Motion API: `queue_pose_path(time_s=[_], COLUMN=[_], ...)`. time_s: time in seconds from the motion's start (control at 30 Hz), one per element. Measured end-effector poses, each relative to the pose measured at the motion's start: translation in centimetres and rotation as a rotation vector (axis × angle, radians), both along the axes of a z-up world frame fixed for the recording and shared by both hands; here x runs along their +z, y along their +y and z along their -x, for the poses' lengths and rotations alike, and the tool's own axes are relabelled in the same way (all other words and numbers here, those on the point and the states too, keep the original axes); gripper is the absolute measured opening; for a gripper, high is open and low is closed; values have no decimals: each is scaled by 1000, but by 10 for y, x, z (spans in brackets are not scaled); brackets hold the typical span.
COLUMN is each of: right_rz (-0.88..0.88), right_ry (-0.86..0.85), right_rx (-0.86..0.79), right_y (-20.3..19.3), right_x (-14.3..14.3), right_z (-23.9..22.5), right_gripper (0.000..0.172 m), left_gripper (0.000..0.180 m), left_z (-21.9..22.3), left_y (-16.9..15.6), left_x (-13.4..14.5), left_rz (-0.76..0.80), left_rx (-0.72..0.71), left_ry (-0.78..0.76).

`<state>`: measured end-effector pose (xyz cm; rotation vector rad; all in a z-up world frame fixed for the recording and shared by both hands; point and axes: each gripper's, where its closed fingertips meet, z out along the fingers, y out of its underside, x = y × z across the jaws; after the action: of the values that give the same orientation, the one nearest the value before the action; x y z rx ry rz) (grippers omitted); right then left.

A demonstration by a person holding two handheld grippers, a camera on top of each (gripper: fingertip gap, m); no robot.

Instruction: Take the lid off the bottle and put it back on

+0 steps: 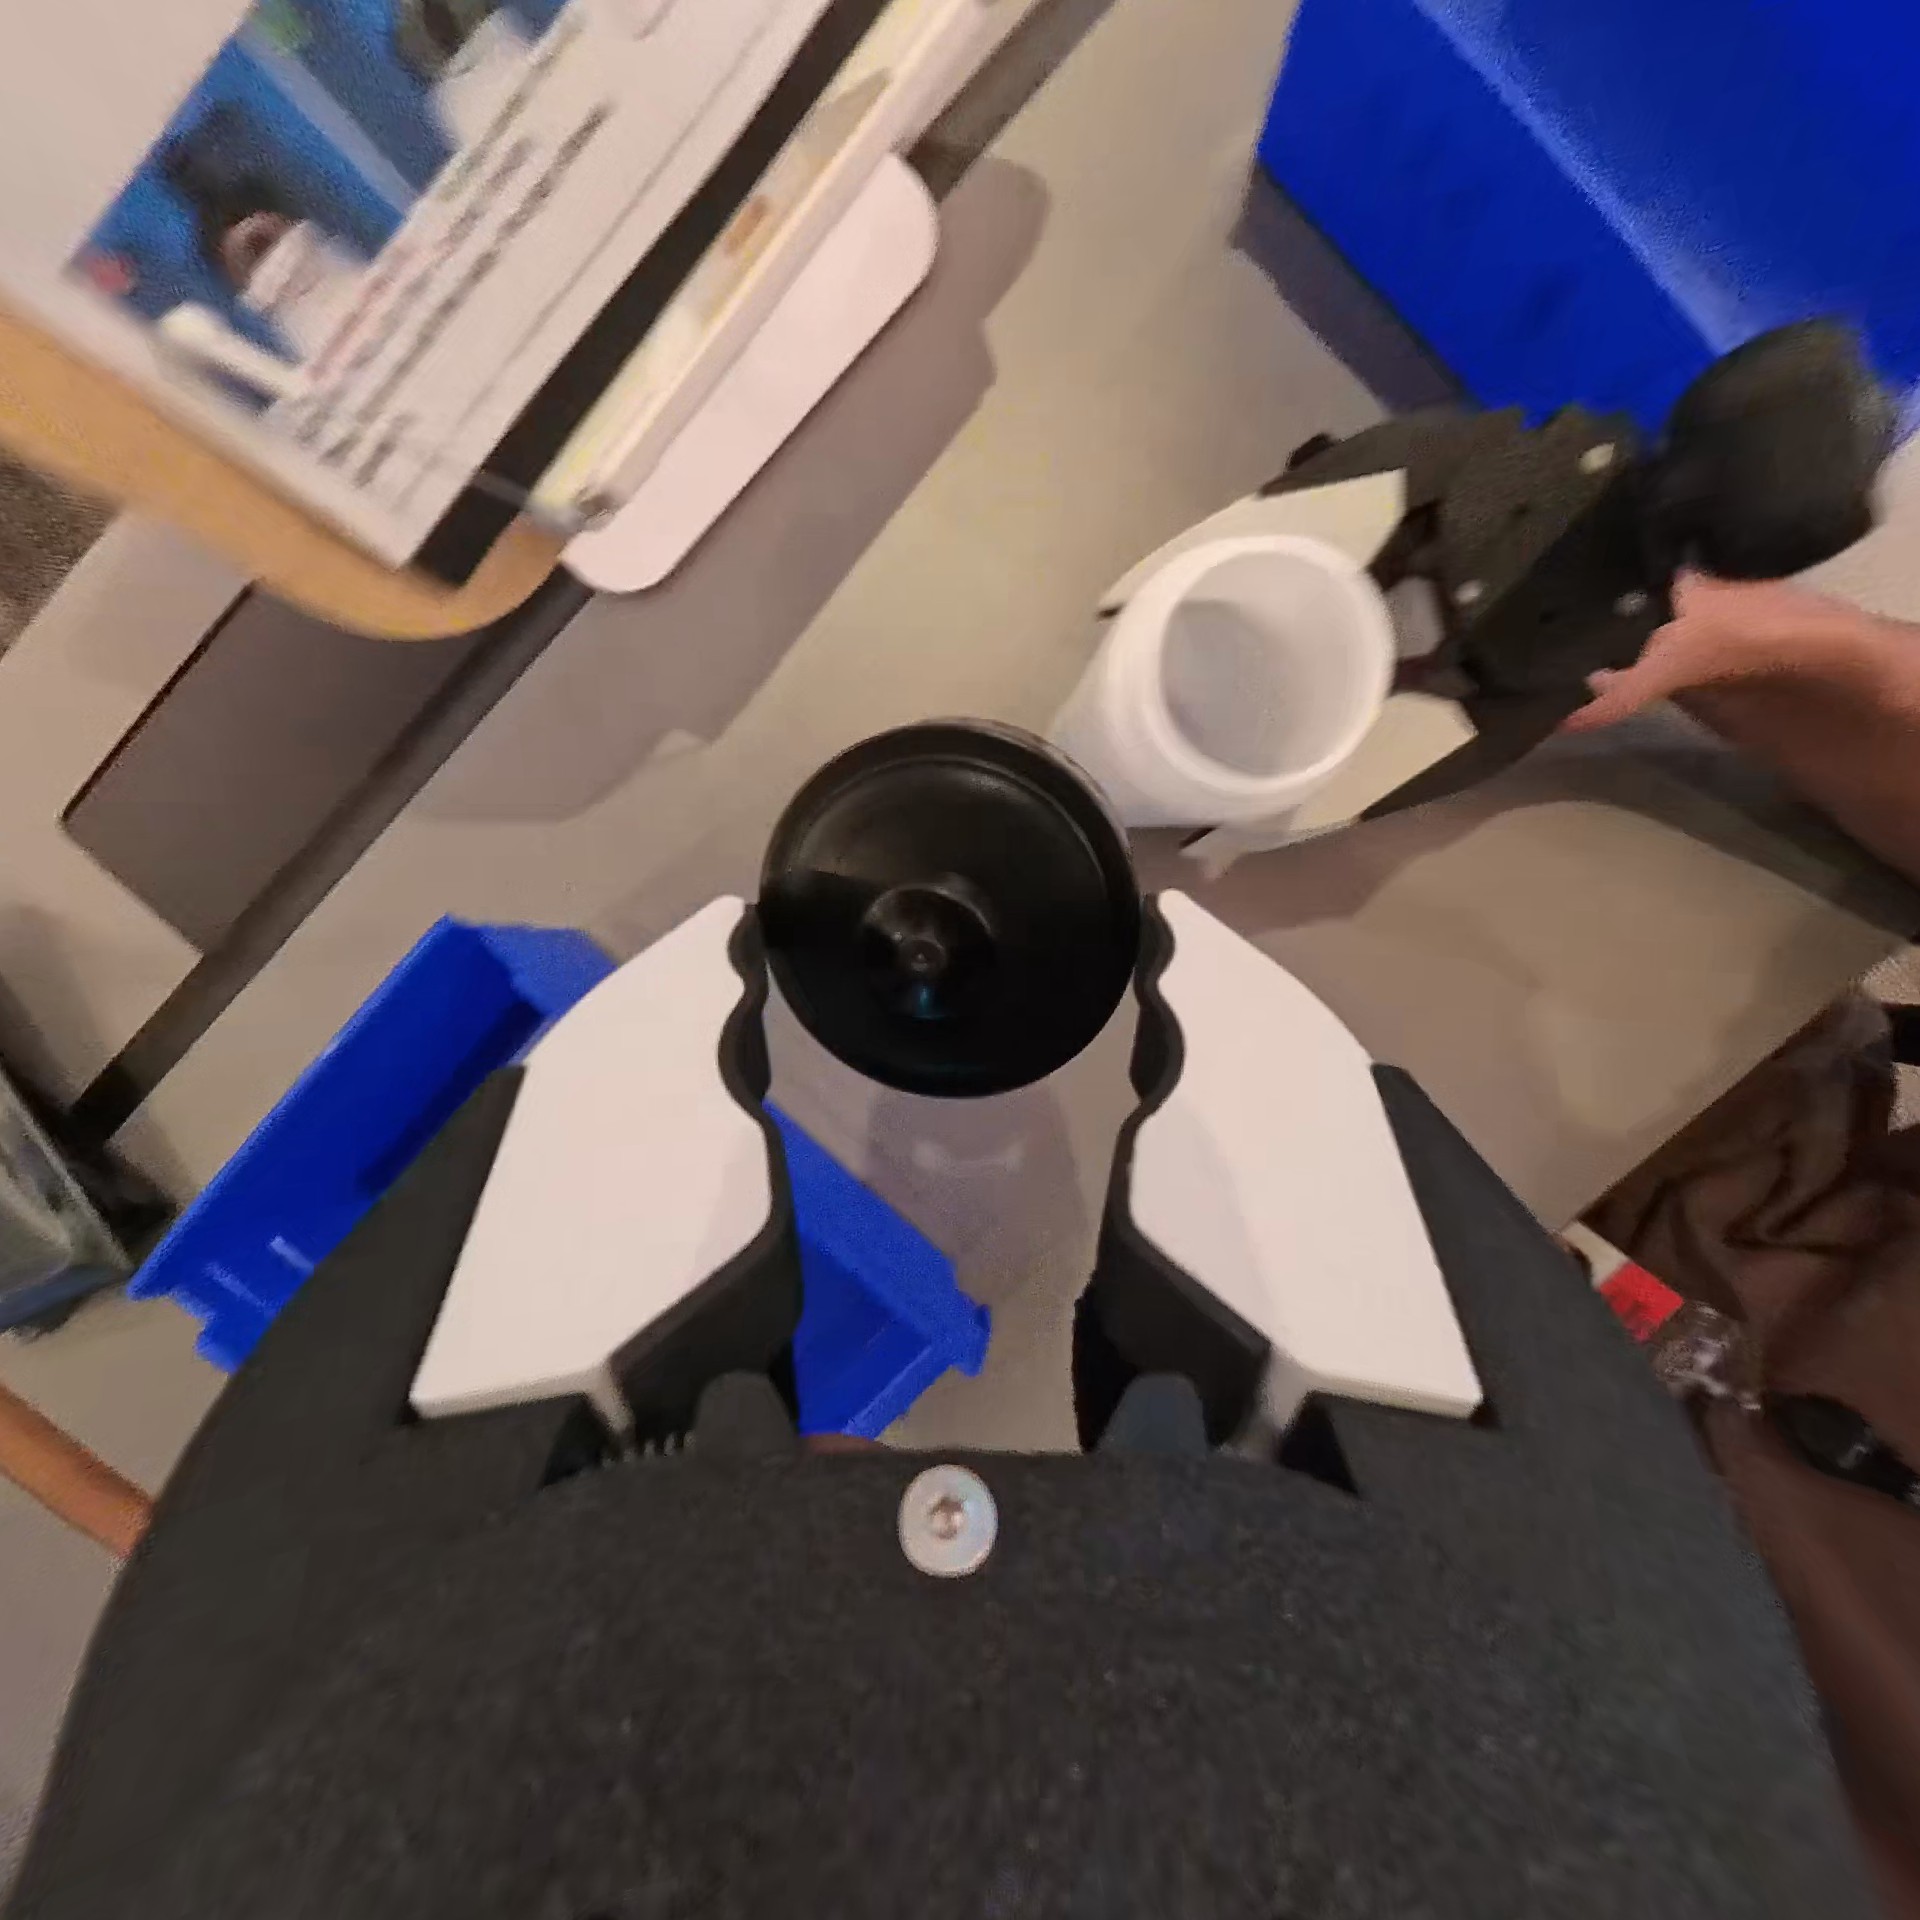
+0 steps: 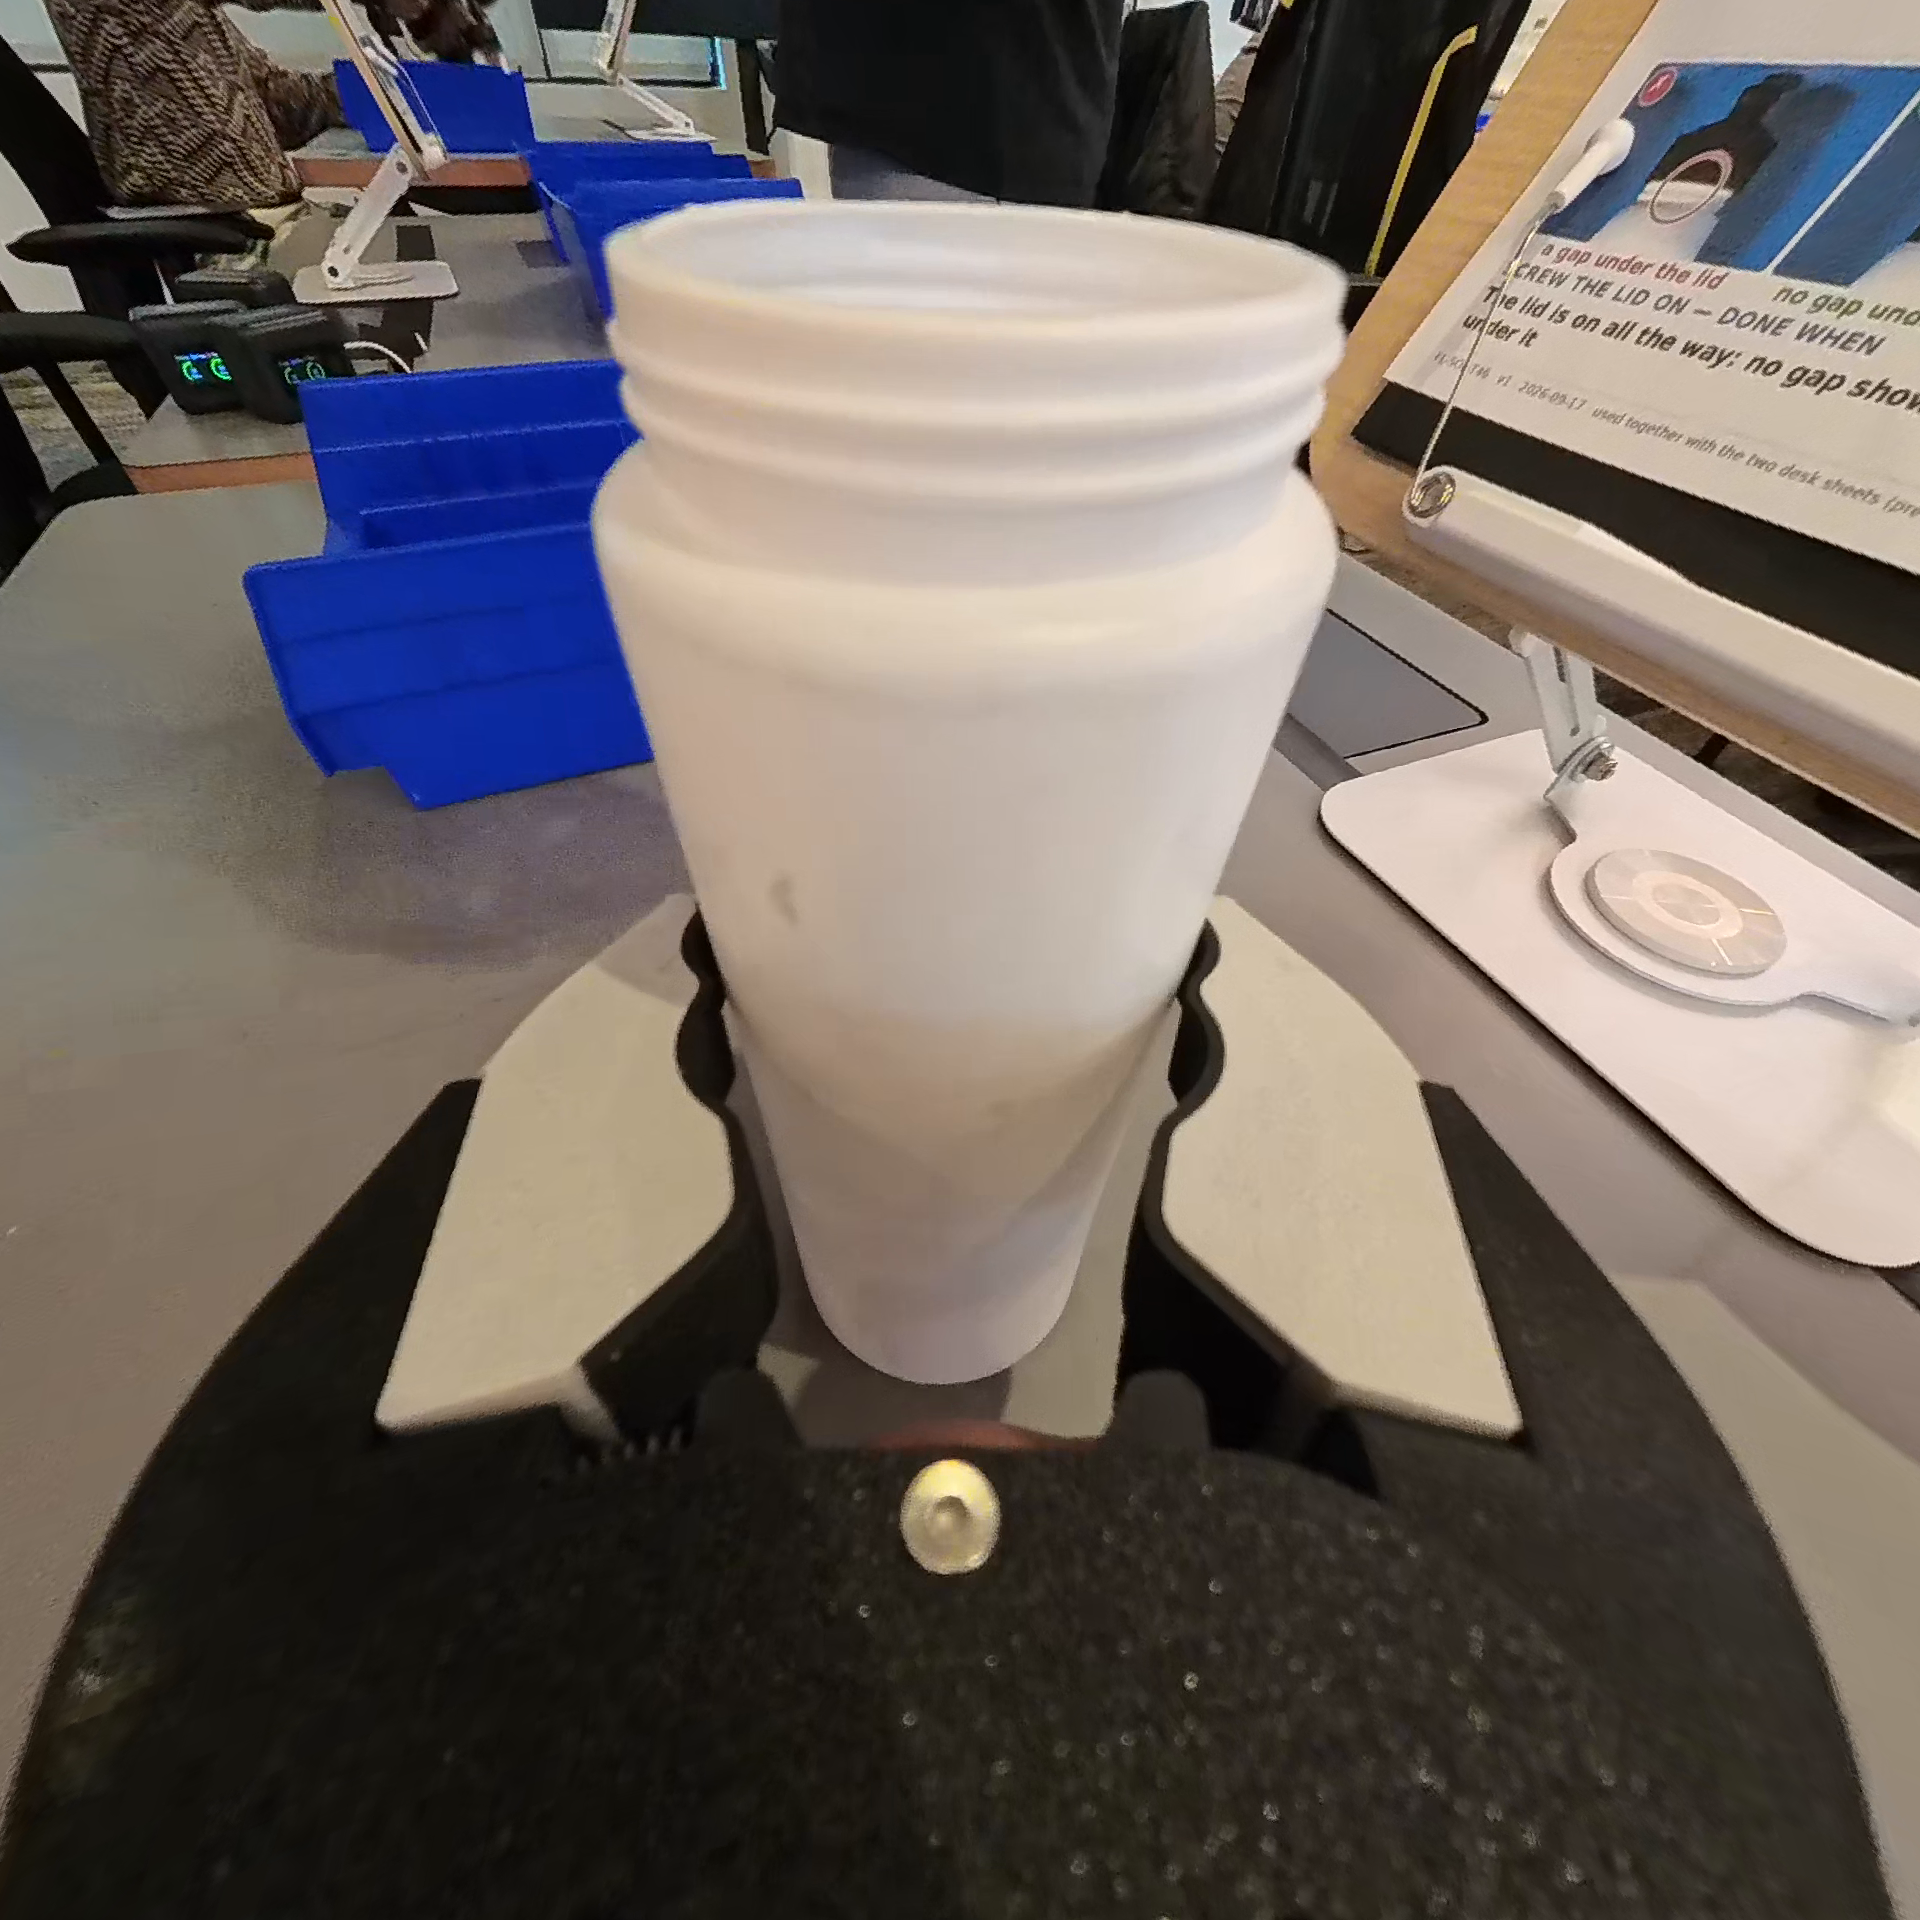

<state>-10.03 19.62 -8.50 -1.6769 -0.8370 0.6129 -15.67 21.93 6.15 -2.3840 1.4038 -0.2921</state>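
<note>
Inspector: Left gripper fingers are clamped on the black lid; right gripper fingers grip the open white bottle, held at 2 o'clock of the lid.

Assessor: Advice?

Inspector: Bring the lid level over the threaded neck before turning. Blur hides tilt, so probably check seating.

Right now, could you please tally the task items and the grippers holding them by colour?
White: 1, the open-topped threaded plastic bottle, clamped by the right gripper.
Black: 1, the round plastic lid, clamped by the left gripper.
Black-and-white grippers: 2.
Total: 4.
</note>
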Motion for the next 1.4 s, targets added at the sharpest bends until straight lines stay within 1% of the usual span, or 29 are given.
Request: queue_pose_path(time_s=[0.1, 0.23, 0.3, 0.37, 0.43, 0.73, 1.0, 1.13, 1.4], right_rz=[0, 8, 10, 11, 11, 16, 20, 21, 20], right_ry=[-3, -18, -22, -23, -22, -25, -28, -28, -26], right_rx=[-14, -31, -39, -40, -43, -66, -85, -86, -77], right_y=[1, 1, 0, 0, 1, 4, 5, 6, 5], right_x=[0, -1, -1, -1, -1, -1, -1, -1, -1], right_z=[0, 0, -1, -1, -1, -1, -2, -2, -2], right_gripper=[84, 84, 84, 84, 84, 84, 84, 84, 84], left_gripper=[68, 67, 67, 67, 67, 67, 67, 68, 68], left_z=[-42, -65, -67, -69, -70, -74, -75, -76, -74], left_y=[-12, -23, -24, -24, -28, -31, -31, -30, -32], left_x=[-10, -28, -34, -39, -44, -50, -58, -59, -61], left_rz=[31, 43, 27, 34, 66, 56, 15, -32, -124], left_rx=[-8, 12, 34, 65, 94, 176, 192, 151, -66], left_ry=[64, 168, 208, 216, 211, 175, 184, 191, 223])
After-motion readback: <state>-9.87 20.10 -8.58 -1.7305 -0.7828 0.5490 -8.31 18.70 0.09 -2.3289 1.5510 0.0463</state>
